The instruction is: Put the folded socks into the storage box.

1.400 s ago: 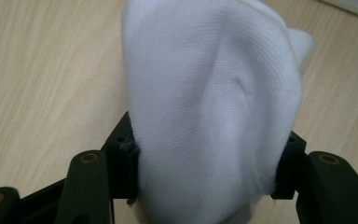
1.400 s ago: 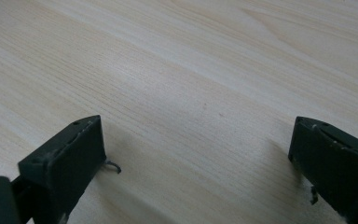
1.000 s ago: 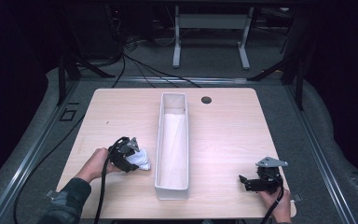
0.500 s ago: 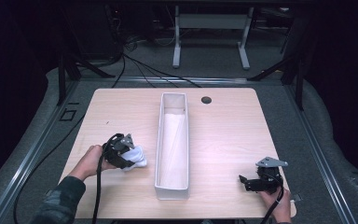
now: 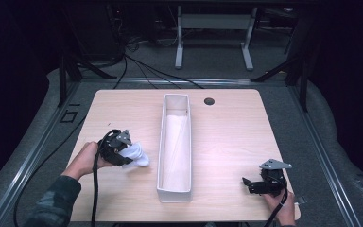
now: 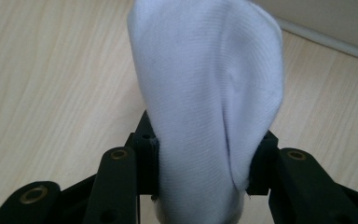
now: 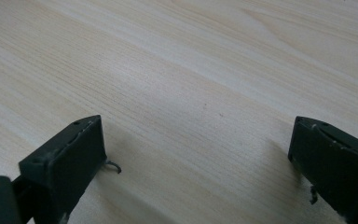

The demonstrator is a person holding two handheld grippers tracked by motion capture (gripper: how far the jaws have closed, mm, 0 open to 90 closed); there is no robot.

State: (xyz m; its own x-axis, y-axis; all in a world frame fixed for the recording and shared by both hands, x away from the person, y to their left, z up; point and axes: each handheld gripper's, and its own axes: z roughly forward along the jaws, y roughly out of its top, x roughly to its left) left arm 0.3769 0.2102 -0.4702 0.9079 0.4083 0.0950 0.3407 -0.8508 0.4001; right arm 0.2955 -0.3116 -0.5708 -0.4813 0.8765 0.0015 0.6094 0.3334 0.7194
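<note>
Left gripper (image 5: 128,154) jaws pinch a white cloth (image 6: 209,93) beside the bin (image 5: 175,142); right gripper (image 7: 200,154) jaws spread above the counter (image 7: 191,70)

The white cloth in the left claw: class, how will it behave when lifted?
The white cloth probably flops: it folds and bulges where the left claw pinches it. Likely light for its size. Its knit weave suggests it won't slip.

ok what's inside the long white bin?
The white bin looks empty: from the high view only its pale inner walls and floor show. The near end wall hides the floor just behind it. The white cloth sits outside, clamped in the left tool.
</note>
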